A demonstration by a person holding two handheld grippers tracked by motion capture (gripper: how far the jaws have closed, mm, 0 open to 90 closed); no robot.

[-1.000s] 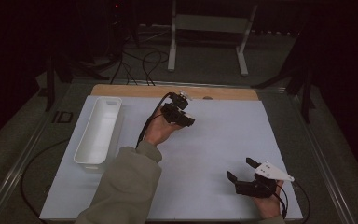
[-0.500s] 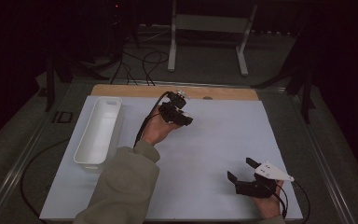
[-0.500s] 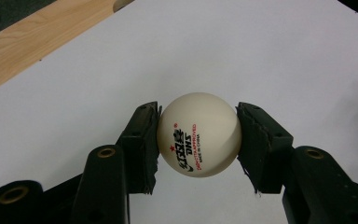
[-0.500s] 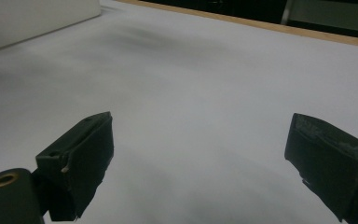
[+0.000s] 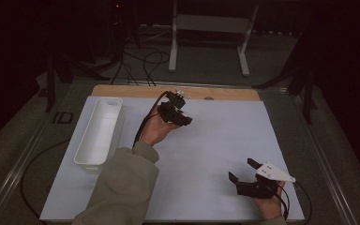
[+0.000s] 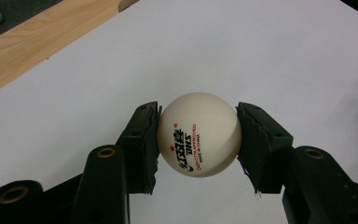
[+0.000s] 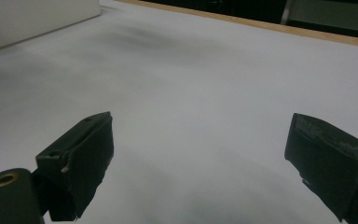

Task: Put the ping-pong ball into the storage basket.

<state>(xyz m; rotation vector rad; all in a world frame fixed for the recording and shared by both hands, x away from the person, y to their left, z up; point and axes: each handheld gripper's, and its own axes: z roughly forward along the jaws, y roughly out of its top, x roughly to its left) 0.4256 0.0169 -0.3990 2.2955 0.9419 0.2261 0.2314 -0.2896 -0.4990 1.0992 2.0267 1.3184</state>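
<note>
A cream table-tennis ball [image 6: 198, 134] with red and black print sits between the two black pads of my left gripper [image 6: 198, 137], which is shut on it above the white sheet. From above, that left gripper [image 5: 180, 117] is held up near the far middle of the table, just right of the white tray; the ball is hidden there. My right gripper [image 5: 243, 171] rests low near the front right corner, jaws wide apart. In the right gripper view its pads [image 7: 86, 154] stand open over bare white surface, with nothing between them.
A long white tray [image 5: 99, 132] stands along the left side of the white sheet [image 5: 215, 140]. A wooden strip [image 5: 122, 91] runs along the far edge. Cables and a metal stand [image 5: 211, 28] lie on the floor beyond the table.
</note>
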